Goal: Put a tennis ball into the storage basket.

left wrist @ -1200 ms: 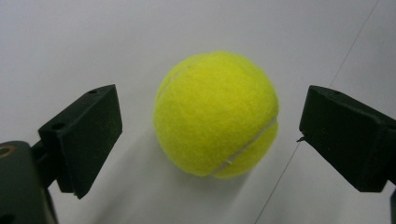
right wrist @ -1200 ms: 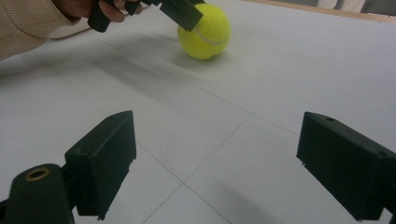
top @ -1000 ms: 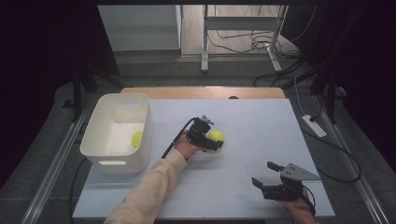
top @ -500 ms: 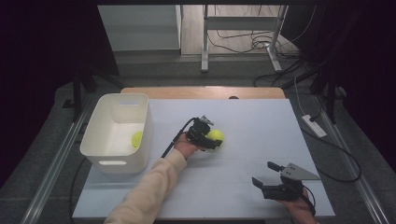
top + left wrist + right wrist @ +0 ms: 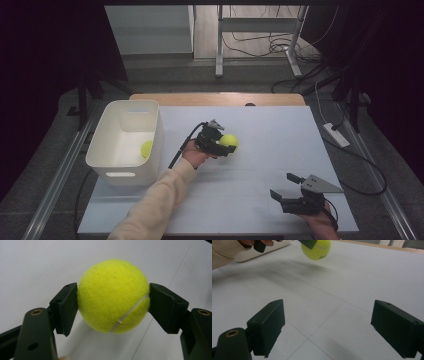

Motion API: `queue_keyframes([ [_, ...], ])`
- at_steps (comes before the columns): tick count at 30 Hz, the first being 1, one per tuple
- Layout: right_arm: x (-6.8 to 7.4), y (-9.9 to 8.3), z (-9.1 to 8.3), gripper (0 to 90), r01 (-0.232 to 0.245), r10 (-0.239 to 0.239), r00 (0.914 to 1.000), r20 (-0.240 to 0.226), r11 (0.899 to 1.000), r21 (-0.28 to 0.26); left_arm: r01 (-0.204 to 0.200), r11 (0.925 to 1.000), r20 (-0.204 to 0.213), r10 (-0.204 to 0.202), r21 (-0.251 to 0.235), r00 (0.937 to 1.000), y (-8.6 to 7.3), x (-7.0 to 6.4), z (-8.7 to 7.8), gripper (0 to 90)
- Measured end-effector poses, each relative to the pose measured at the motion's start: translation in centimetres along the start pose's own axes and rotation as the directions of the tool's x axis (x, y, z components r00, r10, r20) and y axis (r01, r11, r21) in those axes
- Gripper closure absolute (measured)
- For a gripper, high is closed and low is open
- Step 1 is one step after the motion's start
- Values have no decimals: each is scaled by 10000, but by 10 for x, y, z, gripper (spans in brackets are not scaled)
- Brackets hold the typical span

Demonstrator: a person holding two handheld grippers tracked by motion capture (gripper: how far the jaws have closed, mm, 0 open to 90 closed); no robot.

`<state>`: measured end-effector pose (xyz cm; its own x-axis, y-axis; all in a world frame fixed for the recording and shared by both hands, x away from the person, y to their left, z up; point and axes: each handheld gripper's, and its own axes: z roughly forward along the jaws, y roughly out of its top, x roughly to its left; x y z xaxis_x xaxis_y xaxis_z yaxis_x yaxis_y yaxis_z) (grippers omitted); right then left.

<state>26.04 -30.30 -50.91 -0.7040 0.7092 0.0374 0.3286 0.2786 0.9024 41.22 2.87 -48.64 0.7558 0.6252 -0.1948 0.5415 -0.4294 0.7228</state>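
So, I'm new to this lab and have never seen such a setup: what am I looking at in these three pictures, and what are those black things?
No robot here: a person at a table holds a hand-held grasping tool in each hand. The high view looks down from above the person's side. The other two pictures come from small cameras riding on each tool, looking along its two black jaws.

The left tool is closed on a yellow tennis ball; the left gripper view shows that ball pinched between the jaws, and the right gripper view shows it raised a little, with its shadow below. The right tool rests near the table's front edge, its jaws wide apart with nothing between them.

At the left stands a white bin with a second yellow ball inside.
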Motion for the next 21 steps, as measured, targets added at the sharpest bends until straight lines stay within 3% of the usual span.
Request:
queue_keyframes([
  [21, 0, 0, -1, 121, 76, -76, 10000, 27, 9999, -97, -124, 9983, -26, 123, -569, 9999, -4, -4, -21, 281],
])
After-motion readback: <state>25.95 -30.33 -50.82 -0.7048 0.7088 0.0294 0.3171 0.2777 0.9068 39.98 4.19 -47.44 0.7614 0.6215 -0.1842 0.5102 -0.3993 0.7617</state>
